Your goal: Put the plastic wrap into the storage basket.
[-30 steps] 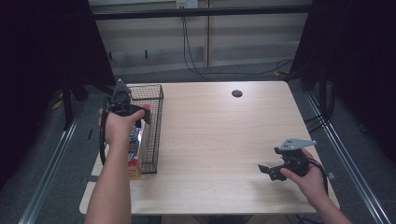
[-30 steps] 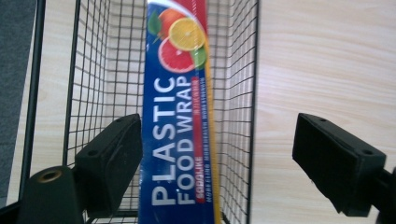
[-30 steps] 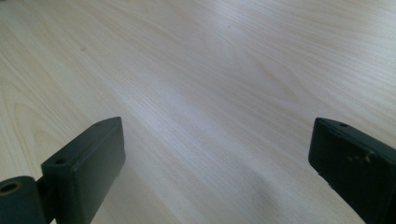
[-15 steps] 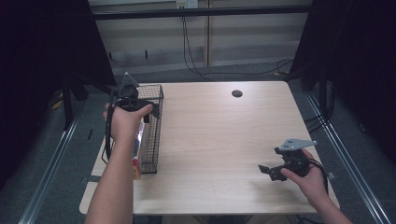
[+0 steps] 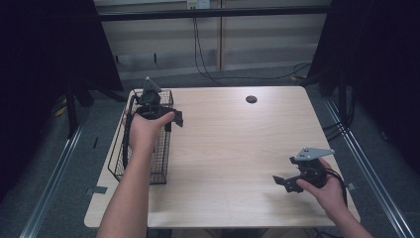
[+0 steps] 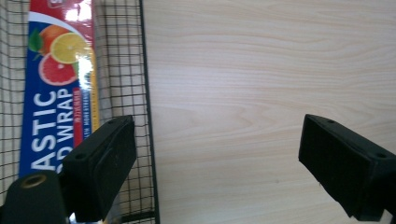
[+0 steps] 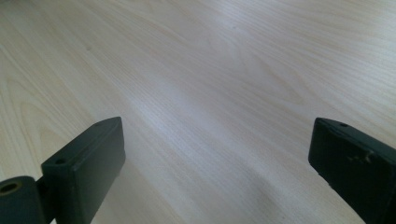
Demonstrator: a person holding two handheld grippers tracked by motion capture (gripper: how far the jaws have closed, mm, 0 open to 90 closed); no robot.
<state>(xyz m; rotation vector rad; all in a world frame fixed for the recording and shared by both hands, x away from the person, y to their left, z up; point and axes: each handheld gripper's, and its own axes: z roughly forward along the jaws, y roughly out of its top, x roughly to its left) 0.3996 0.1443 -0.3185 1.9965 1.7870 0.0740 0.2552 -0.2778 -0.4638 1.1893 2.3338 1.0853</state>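
**Item 1: plastic wrap box (image 6: 58,88).** Long blue carton with a citrus print and white lettering. It lay flat on the floor of the wire basket (image 5: 119,163), lengthwise along the basket's run. The left tool view showed it behind the mesh wall, with its near end hidden behind one jaw. Judged already deposited, since nothing held it.

**Item 2: wire basket.** Black mesh, open-topped, standing at the left edge of the tabletop (image 5: 233,148). This put it within easy reach of the left hand (image 5: 143,130), and it served as the container for item 1.

**Item 3: left tool (image 5: 171,119).** It was raised over the basket's far end and angled out toward the bare wood. Its jaws had just been opening and stood well apart with nothing between them. The pose fitted a release followed by a lift clear of the rim.

**Item 4: right tool (image 5: 283,182).** It was held low over the near right part of the tabletop, well apart from the basket. Its jaws were spread wide and empty, with only wood grain ahead of them. Judged parked out of the way, as the work lay on the left side.

**Item 5: tabletop.** Pale wood with a round cable port (image 5: 251,99) near the far edge.
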